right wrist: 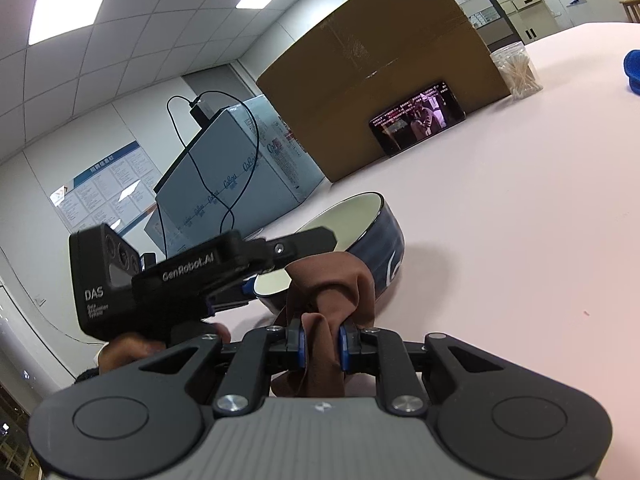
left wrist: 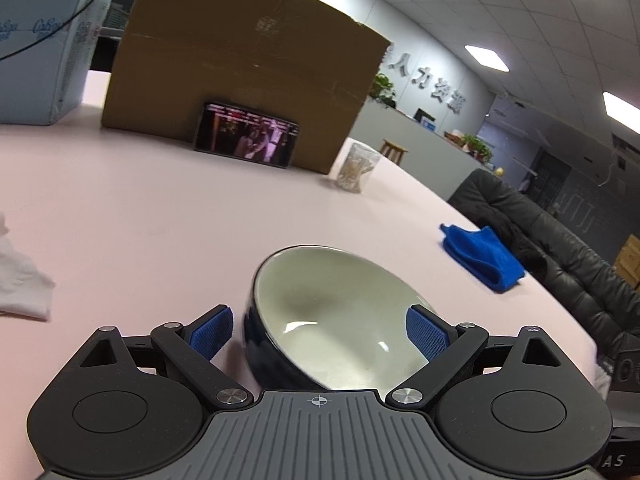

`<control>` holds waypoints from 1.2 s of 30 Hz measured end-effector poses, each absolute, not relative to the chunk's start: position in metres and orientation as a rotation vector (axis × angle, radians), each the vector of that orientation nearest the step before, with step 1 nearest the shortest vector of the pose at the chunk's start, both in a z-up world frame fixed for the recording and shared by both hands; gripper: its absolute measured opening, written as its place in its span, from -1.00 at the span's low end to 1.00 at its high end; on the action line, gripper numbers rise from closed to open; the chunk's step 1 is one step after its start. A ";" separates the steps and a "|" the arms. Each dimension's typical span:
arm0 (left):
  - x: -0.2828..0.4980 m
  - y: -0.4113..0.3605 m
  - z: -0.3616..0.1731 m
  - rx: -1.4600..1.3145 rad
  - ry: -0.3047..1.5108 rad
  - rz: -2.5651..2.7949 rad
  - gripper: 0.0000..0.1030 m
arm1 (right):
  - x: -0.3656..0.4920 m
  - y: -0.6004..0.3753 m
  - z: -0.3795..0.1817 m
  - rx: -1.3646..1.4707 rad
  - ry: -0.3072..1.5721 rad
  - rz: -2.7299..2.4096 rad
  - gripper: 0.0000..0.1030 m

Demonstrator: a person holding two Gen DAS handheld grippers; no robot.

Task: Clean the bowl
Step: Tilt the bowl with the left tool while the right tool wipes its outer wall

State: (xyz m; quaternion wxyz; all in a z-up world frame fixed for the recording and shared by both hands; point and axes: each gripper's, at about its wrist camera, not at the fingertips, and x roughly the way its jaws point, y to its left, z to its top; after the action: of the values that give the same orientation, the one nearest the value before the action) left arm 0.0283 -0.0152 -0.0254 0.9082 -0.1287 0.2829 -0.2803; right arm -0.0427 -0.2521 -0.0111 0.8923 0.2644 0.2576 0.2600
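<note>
Brown cloth (right wrist: 332,304) is clamped in the right gripper (right wrist: 322,346), touching the tilted bowl (left wrist: 336,312) at 12 o'clock; left gripper (left wrist: 318,332) straddles its rim, grip unclear, so brace it, then wipe inside.

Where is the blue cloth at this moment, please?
In the left wrist view the blue cloth lies on the pink table, right of the bowl, near the table's edge.

Dark blue bowl (left wrist: 320,320) with cream inside, tipped on its side; brown cloth (right wrist: 332,292) bunched against its outer wall.
</note>
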 end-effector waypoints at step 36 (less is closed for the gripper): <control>-0.001 -0.018 -0.017 -0.292 0.547 -0.656 0.87 | -0.023 -0.300 -0.006 0.569 0.455 0.349 -0.65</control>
State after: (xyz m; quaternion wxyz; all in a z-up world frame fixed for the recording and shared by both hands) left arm -0.0011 -0.0182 -0.0173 0.8999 -0.1413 0.2642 -0.3169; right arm -0.0229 -0.3000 -0.0062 0.9195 0.2770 0.2213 0.1698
